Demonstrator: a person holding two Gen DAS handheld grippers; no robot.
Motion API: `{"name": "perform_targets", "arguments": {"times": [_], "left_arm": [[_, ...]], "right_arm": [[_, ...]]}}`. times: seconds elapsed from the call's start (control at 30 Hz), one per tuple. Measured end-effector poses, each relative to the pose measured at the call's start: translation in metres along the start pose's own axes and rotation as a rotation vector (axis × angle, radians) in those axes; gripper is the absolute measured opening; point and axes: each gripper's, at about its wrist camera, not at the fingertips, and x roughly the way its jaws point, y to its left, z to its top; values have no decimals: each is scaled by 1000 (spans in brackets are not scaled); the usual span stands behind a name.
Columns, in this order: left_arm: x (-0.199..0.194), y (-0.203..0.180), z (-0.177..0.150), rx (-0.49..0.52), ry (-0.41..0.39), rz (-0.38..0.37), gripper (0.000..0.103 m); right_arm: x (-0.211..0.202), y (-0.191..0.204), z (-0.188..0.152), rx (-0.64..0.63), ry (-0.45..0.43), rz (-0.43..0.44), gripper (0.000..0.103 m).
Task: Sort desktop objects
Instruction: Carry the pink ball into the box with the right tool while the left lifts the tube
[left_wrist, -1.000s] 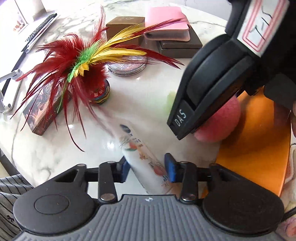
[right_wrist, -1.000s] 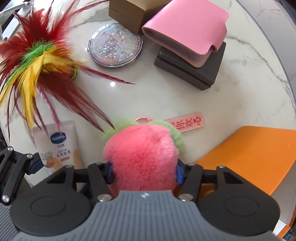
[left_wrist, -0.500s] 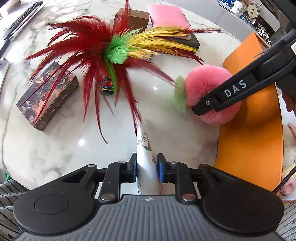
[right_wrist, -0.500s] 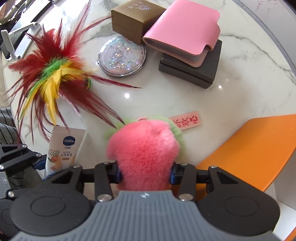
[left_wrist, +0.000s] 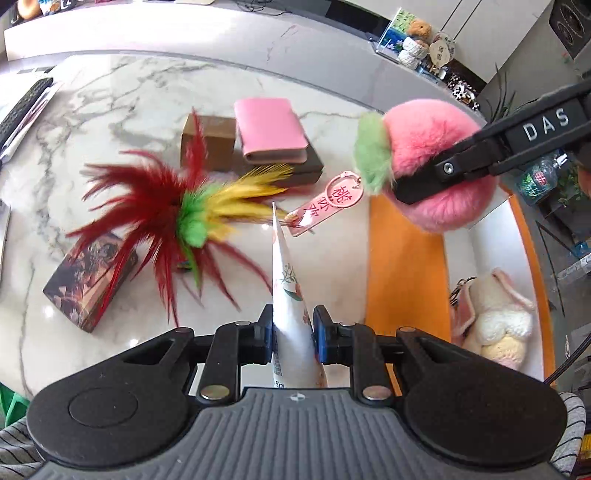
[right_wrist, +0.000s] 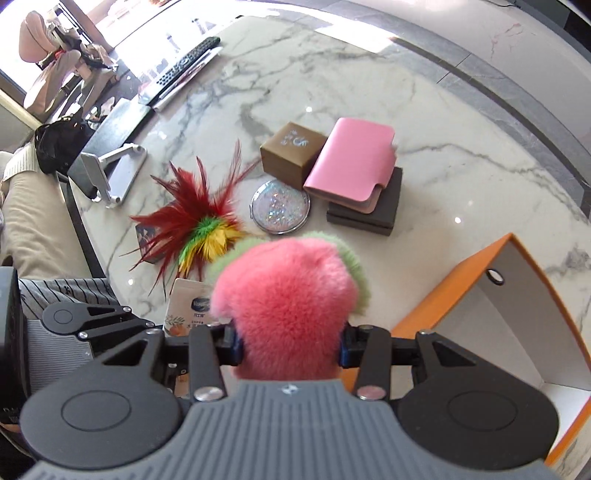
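Right gripper (right_wrist: 290, 341) clamps the plush peach (right_wrist: 288, 299), left gripper (left_wrist: 293, 328) the cream tube (left_wrist: 290, 295) — clear the orange box (right_wrist: 436, 295) rim at lower right, then release.

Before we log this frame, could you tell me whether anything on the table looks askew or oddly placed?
Only the pink wallet: it lies skewed across the dark box, overhanging its edge toward the brown box. Nothing looks spilled or damaged.
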Motion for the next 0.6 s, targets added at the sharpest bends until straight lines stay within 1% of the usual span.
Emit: {"name": "perform_targets", "arguments": {"times": [0.03, 0.1, 0.17, 0.2, 0.23, 0.33, 0.43, 0.6], "left_arm": [[-8, -5, 16, 14, -13, -11, 24], [-15, -20, 28, 45, -34, -29, 24], [-11, -38, 43, 85, -50, -46, 24], [2, -59, 53, 103, -56, -57, 24], [12, -70, 54, 124, -60, -66, 24], [19, -89, 70, 182, -69, -87, 24], [46, -100, 86, 196, -74, -100, 24], [57, -109, 93, 207, -69, -93, 24]], "right_arm": [[-4, -1, -4, 8, -18, -9, 46], [-24, -10, -14, 48, -64, -28, 46], [-45, -24, -27, 96, -109, -43, 46], [-53, -31, -35, 125, -130, -51, 46], [-61, -38, -43, 157, -150, -60, 46], [-73, -59, -62, 231, -180, -78, 46], [-67, -82, -74, 292, -178, -94, 46], [-32, -103, -91, 355, -118, -101, 46]]}}
